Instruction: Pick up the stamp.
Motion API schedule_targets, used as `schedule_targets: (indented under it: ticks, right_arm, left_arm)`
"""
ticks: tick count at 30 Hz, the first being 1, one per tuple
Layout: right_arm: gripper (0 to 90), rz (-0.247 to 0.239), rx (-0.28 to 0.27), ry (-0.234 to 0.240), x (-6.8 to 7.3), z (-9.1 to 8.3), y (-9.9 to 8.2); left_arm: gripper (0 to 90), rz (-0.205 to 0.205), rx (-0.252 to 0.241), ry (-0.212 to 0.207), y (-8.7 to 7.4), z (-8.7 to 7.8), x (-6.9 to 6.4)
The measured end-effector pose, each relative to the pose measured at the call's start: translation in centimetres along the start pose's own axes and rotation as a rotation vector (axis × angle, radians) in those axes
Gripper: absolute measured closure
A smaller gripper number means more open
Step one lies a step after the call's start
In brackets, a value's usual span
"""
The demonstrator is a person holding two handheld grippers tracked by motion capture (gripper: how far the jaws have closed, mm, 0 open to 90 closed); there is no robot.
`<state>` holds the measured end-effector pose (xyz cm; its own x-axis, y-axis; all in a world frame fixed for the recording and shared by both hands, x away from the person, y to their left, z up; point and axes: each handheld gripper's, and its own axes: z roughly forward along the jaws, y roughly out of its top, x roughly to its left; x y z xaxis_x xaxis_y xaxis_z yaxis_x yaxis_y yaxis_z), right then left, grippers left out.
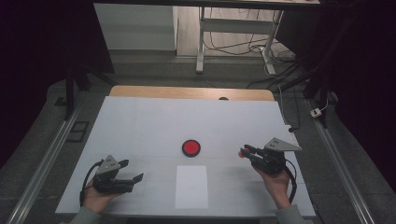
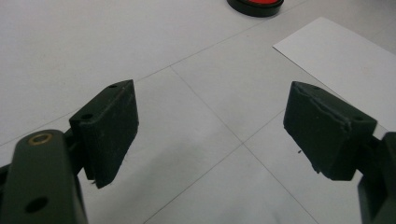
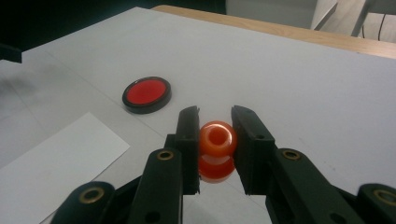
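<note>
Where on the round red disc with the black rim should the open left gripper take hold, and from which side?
Probably across the black rim of the red disc, coming straight down from above. It lies flat and low on the white table, so only opposite edges give the fingers purchase. The left gripper is open and near; the right gripper already clamps an orange bead.

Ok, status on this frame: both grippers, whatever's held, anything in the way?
Left gripper open, empty. Right gripper shut on orange bead. Red disc and white sheet lie between the two grippers, untouched.
</note>
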<state>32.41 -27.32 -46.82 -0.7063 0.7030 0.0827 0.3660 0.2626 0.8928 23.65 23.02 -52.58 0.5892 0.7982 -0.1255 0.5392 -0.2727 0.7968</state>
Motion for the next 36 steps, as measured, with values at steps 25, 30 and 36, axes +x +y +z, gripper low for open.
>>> schedule_targets:
  ticks: [25, 30, 36]
  right_arm:
    - [71.9, -0.038, -0.009, 0.062, 2.6, 1.9, 0.9]
    - [72.0, -0.062, 0.003, 0.077, 3.5, 2.5, 1.1]
    - [71.9, -0.061, 0.000, 0.113, 4.5, 3.3, 1.2]
  left_arm:
    - [18.6, 0.007, 0.007, -0.005, 0.1, 0.3, -0.4]
    - [18.6, 0.006, 0.006, -0.005, 0.1, 0.3, -0.4]
    - [18.7, 0.004, 0.006, -0.006, 0.1, 0.3, -0.4]
